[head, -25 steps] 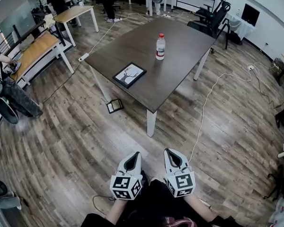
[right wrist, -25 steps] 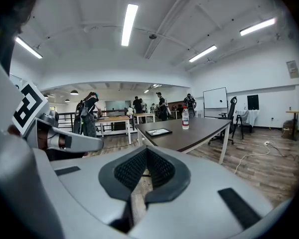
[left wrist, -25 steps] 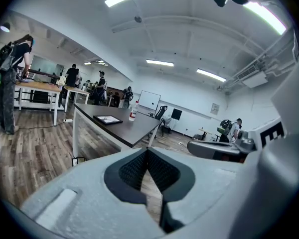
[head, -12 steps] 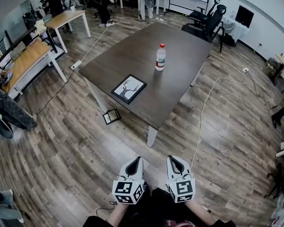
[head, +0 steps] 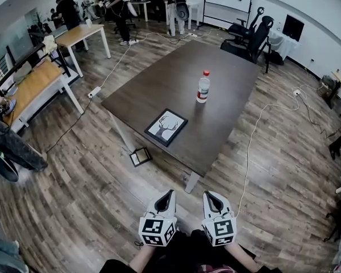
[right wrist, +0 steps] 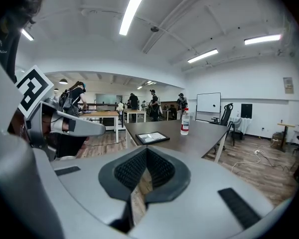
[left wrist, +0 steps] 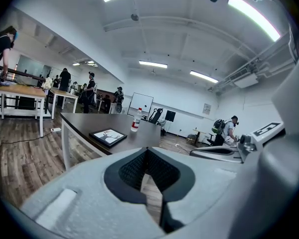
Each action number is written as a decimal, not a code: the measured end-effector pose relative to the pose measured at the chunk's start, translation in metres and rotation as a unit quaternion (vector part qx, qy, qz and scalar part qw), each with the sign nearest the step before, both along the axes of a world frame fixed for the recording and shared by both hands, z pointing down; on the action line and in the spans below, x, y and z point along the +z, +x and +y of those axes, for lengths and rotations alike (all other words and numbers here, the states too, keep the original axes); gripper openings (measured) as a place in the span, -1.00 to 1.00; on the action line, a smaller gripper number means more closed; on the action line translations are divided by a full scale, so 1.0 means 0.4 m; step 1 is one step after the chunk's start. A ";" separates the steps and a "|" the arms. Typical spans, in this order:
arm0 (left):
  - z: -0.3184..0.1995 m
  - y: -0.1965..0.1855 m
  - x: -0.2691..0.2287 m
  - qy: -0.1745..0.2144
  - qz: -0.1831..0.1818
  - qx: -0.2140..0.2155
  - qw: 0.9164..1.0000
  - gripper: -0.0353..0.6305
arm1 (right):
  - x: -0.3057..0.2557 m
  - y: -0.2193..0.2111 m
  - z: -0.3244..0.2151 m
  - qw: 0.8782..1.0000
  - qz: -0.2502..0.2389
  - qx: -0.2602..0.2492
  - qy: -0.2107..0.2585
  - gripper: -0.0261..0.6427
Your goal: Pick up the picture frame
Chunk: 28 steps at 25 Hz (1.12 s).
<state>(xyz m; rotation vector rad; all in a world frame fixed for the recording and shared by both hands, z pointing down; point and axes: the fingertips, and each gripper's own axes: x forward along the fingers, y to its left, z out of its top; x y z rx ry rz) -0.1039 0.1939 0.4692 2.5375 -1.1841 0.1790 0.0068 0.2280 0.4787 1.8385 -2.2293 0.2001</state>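
Observation:
A black picture frame (head: 166, 127) with a white deer drawing lies flat on the dark table (head: 153, 84), near its front edge. It also shows in the left gripper view (left wrist: 108, 137) and the right gripper view (right wrist: 151, 137). My left gripper (head: 166, 195) and right gripper (head: 211, 196) hang side by side over the wooden floor, well short of the table. Both are shut with nothing between the jaws and point toward the table.
A water bottle (head: 203, 87) with a red cap stands upright on the table behind the frame. A small black frame (head: 140, 156) lies on the floor by the table leg (head: 190, 183). A white cable (head: 249, 152) runs across the floor at right. Office chairs (head: 253, 33) and people (head: 116, 4) are at the far end.
The table, frame and bottle have come nearer and shifted right in the head view as I walked toward them. Both grippers stayed shut.

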 end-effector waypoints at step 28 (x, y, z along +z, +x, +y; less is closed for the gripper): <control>-0.232 0.007 0.083 -0.068 -0.019 -0.036 0.997 -0.87 | 0.051 0.044 -0.269 0.998 -0.046 -0.017 -0.027 -0.90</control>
